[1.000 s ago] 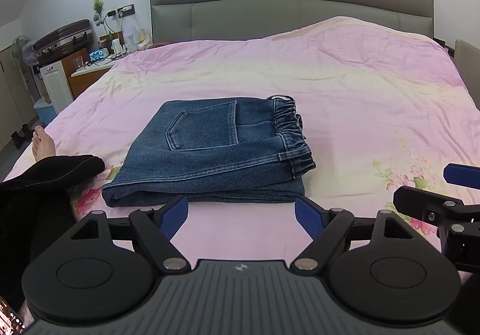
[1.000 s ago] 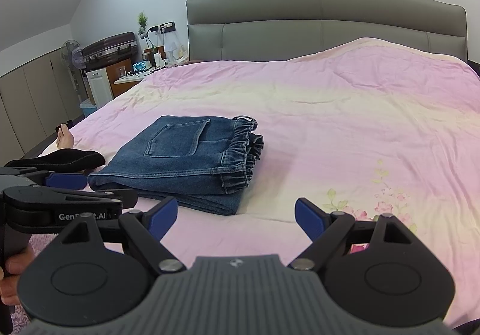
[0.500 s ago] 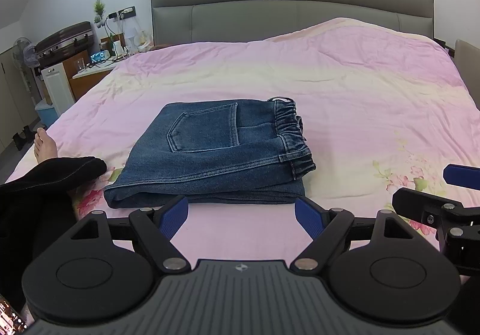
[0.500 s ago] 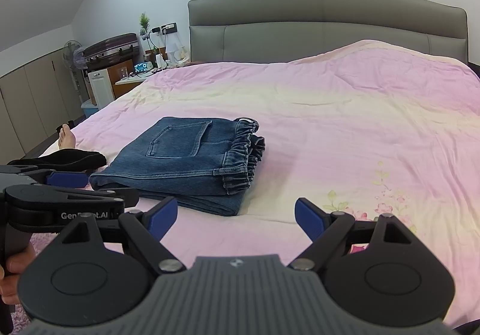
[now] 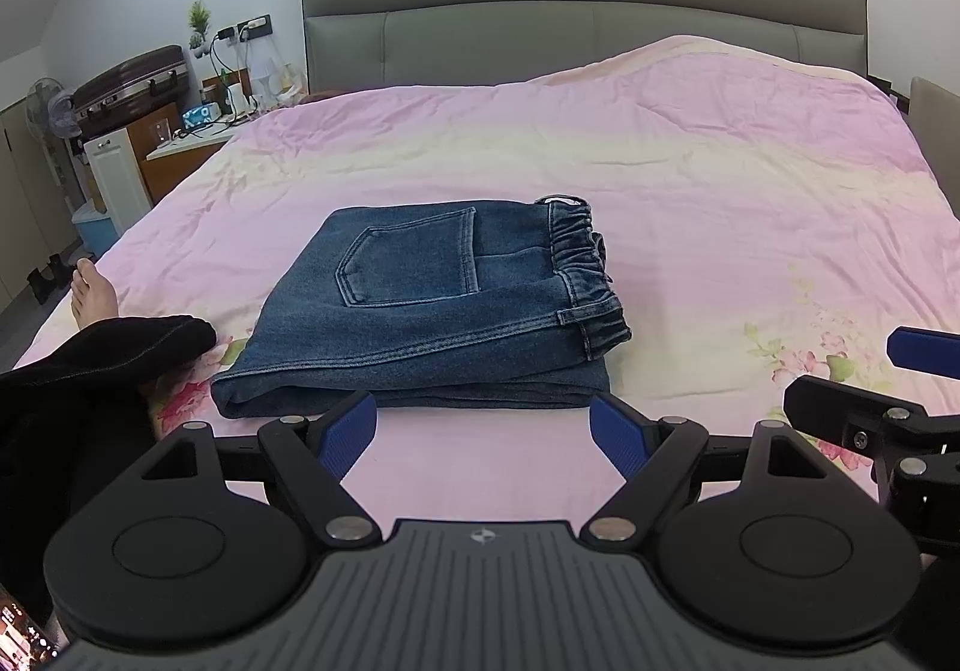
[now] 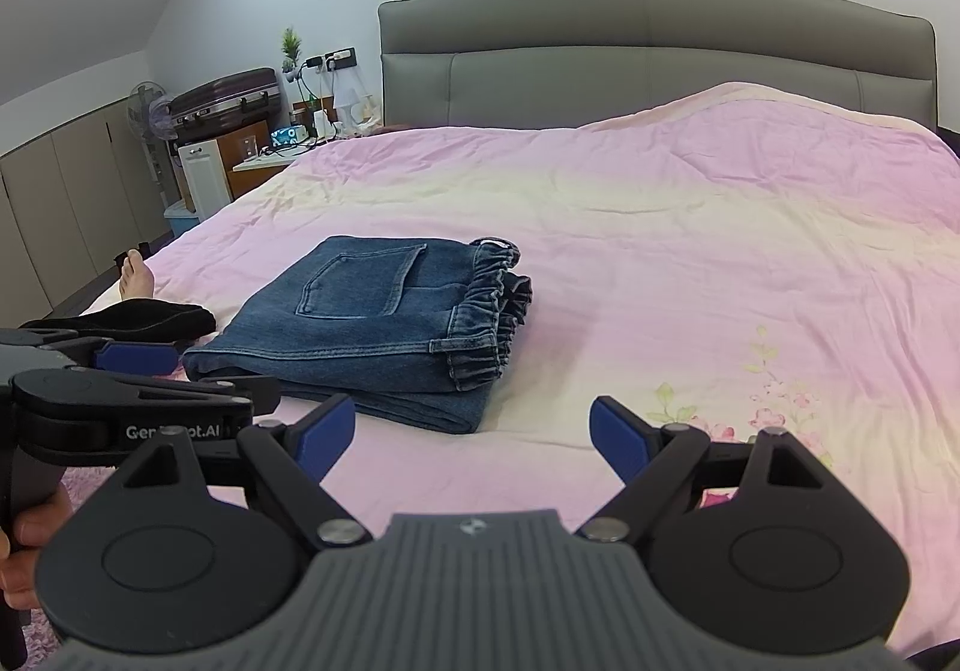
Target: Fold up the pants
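Observation:
Blue denim pants [image 5: 432, 311] [image 6: 384, 323] lie folded into a compact stack on the pink bedspread, back pocket up, elastic waistband to the right. My left gripper [image 5: 483, 428] hovers just short of the stack's near edge, open, nothing between its blue pads. My right gripper [image 6: 471, 437] is open too, near the stack's near right corner and clear of the denim. In the right wrist view the left gripper [image 6: 144, 365] shows from the side at the left edge. Part of the right gripper [image 5: 900, 389] shows at the right edge of the left wrist view.
The pink bedspread [image 5: 690, 179] runs back to a grey padded headboard [image 5: 588, 11]. A person's leg in black [image 5: 90, 359] and bare foot [image 5: 90, 293] rest on the bed's left edge. A nightstand with clutter [image 5: 198, 131] and a suitcase [image 5: 132, 77] stand at the left wall.

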`<state>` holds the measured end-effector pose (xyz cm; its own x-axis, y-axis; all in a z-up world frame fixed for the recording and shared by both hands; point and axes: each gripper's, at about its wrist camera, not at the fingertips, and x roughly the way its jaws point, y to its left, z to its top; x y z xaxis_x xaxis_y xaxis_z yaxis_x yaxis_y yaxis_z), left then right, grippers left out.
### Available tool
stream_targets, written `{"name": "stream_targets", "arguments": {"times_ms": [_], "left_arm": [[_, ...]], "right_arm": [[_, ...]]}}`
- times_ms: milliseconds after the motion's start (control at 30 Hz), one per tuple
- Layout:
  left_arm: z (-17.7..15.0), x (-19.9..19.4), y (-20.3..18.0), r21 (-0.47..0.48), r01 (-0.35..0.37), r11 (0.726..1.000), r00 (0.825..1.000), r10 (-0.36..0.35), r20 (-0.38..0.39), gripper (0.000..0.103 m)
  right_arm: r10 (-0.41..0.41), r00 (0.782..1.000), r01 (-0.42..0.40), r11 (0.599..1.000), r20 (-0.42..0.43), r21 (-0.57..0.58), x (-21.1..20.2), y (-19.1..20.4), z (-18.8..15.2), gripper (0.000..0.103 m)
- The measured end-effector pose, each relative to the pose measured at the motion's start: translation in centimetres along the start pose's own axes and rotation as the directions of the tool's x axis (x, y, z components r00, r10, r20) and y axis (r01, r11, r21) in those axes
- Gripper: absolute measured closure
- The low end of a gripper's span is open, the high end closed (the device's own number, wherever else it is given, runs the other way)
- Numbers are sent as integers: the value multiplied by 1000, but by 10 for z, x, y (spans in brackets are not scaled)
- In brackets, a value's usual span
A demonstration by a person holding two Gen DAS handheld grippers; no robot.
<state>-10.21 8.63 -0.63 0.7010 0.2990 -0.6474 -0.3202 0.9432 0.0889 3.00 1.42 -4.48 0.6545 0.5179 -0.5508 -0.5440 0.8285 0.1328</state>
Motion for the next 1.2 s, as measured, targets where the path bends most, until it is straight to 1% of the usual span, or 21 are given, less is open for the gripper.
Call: {"name": "stream_targets", "arguments": {"times_ms": [200,1200], "left_arm": [[-1,-1,-2,0,-7,1000,1000,7,4,8],[-1,-4,-3,19,5,1000,1000,-5,16,8]], "right_arm": [[4,1000,-4,1000,3,-4,-2,1,1,21],[11,1000,-11,1000,-9,0,-4,0,1,21]]}}
